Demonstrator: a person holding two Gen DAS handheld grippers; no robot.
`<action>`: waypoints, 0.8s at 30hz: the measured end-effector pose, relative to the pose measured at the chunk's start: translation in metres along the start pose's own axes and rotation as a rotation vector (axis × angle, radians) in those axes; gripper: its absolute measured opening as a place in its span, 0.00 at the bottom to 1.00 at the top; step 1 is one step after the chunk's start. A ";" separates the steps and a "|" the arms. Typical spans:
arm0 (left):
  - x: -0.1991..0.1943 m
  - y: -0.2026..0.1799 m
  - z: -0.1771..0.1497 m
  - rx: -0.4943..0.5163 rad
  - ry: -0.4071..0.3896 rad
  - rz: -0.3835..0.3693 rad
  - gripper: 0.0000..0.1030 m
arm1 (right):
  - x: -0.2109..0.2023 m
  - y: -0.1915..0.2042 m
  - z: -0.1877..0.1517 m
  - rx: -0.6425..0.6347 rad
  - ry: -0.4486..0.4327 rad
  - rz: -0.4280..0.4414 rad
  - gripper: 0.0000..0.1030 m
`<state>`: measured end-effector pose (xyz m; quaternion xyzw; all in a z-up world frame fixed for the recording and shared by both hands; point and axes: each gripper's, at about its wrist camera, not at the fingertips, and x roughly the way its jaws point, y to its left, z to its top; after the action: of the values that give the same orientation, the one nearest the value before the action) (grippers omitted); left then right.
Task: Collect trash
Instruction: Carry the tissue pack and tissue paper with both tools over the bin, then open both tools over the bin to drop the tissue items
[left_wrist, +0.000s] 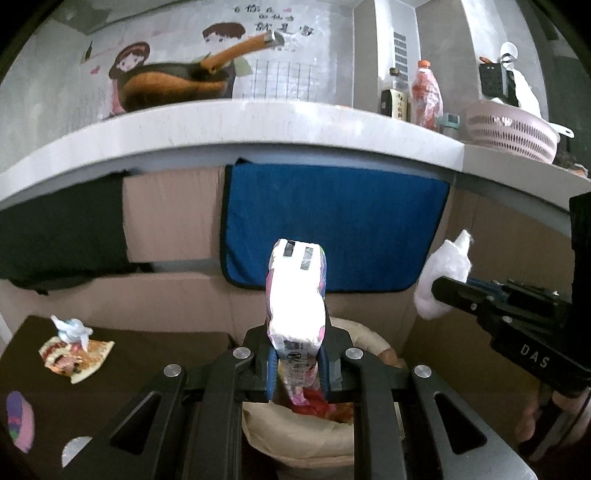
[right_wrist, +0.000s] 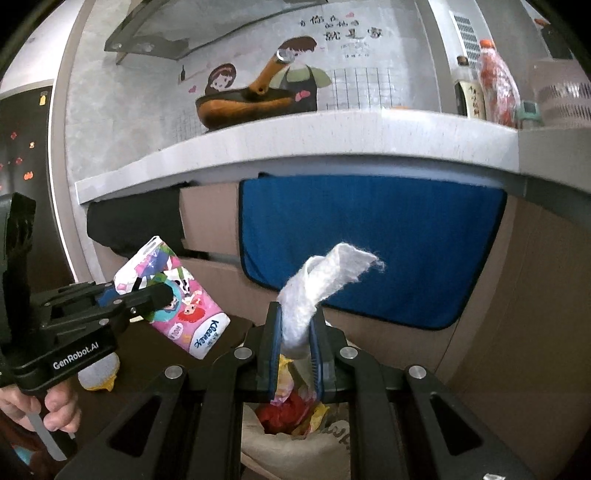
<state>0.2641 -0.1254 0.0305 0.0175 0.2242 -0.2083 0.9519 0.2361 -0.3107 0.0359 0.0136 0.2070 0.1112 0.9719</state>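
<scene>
Left gripper (left_wrist: 295, 363) pinches tissue pack (left_wrist: 295, 306) at lower end; light, soft, slick film, squeezes easily. Right gripper (right_wrist: 297, 341) pinches crumpled tissue (right_wrist: 321, 280), limp, featherlight. Paper bag (left_wrist: 295, 435) at 6 o'clock under both.

Grey countertop (left_wrist: 229, 125) (blue towel (left_wrist: 332, 225) hanging below) against a cartoon-decorated wall (left_wrist: 55, 66).
</scene>
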 end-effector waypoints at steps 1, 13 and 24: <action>0.003 0.001 -0.002 -0.003 0.006 -0.003 0.17 | 0.004 -0.002 -0.002 0.004 0.009 0.002 0.13; 0.059 0.015 -0.024 -0.063 0.110 -0.046 0.17 | 0.045 -0.020 -0.026 0.059 0.106 0.009 0.13; 0.095 0.031 -0.035 -0.139 0.200 -0.145 0.26 | 0.069 -0.033 -0.033 0.110 0.134 0.014 0.23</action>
<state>0.3392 -0.1293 -0.0440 -0.0440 0.3324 -0.2578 0.9062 0.2915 -0.3282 -0.0241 0.0612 0.2770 0.1073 0.9529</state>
